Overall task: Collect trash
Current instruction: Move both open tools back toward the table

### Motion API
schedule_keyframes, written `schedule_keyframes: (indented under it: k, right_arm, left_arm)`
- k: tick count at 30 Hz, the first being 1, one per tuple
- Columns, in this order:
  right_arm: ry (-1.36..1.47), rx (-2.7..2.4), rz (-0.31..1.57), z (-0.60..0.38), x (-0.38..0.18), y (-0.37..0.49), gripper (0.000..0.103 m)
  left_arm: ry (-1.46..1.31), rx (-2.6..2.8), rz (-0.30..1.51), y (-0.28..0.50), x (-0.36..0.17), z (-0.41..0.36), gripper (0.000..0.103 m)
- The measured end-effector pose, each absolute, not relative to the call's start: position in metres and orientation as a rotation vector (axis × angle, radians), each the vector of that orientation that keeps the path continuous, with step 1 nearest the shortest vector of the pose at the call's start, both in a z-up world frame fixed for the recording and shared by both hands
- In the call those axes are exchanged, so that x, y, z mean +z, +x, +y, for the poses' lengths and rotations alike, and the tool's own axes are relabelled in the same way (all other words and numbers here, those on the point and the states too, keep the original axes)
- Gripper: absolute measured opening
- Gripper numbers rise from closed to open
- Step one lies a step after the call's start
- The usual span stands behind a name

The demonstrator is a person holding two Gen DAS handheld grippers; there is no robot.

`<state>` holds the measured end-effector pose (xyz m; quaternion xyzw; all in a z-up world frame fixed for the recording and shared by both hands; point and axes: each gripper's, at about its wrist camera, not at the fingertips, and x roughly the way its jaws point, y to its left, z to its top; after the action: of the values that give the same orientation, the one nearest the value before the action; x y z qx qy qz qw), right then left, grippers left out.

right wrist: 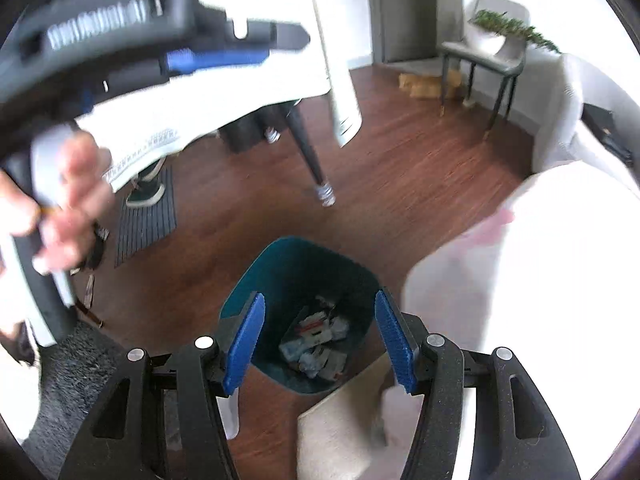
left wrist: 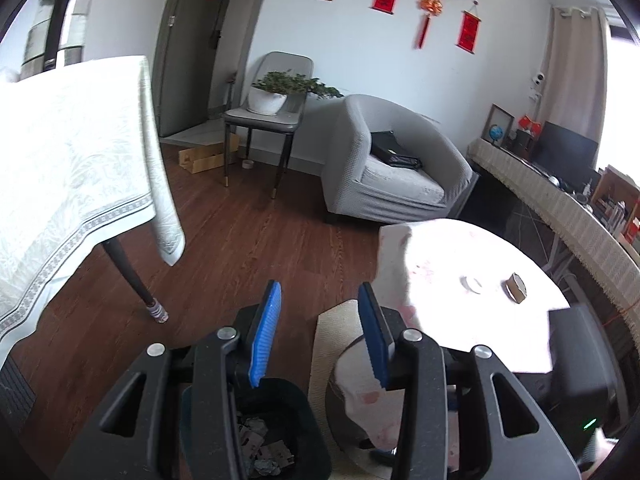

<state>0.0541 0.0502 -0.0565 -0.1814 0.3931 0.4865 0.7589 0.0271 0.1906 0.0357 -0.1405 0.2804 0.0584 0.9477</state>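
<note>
The right gripper (right wrist: 320, 340) has its blue pads (right wrist: 244, 344) spread apart with nothing between them, and it looks down into a teal wastebasket (right wrist: 256, 276) standing on the brown wood floor (right wrist: 420, 184). Crumpled paper and wrappers (right wrist: 316, 344) lie at the bottom of the basket. Just beside the basket's near side lies the corner of a cream rug (right wrist: 336, 436), and to its right stands a small table under a white cloth (right wrist: 540, 280). At the upper left of this view the left gripper (right wrist: 216, 60) shows blurred, held by a hand (right wrist: 68, 200).

In its own view the left gripper (left wrist: 320, 320) also stands open and empty, its blue pads (left wrist: 264, 336) apart. The wastebasket (left wrist: 296, 404) sits below its left finger, scraps (left wrist: 264, 452) visible inside. On the small table's cloth (left wrist: 480, 320), near its far edge, rest a roll of tape (left wrist: 473, 283) and a small box (left wrist: 516, 287), close to each other but not touching. To the left stands a larger table with a patterned white tablecloth (left wrist: 68, 184); a glass kettle (left wrist: 60, 20) stands at its far edge. Farther back are a grey armchair (left wrist: 400, 160) and a chair carrying a potted plant (left wrist: 276, 92).
</note>
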Motion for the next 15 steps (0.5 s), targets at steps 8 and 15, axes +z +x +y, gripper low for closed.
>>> schedule_keyframes:
  k: [8, 15]
  right_arm:
    - [-0.312, 0.906, 0.796, -0.019, -0.031, 0.088, 0.062]
    - [-0.259, 0.782, 0.747, -0.070, -0.021, 0.112, 0.069]
  left_arm:
    - [-0.217, 0.042, 0.612, 0.057, 0.027, 0.138, 0.058]
    - [-0.188, -0.036, 0.654, 0.085, 0.015, 0.096, 0.066]
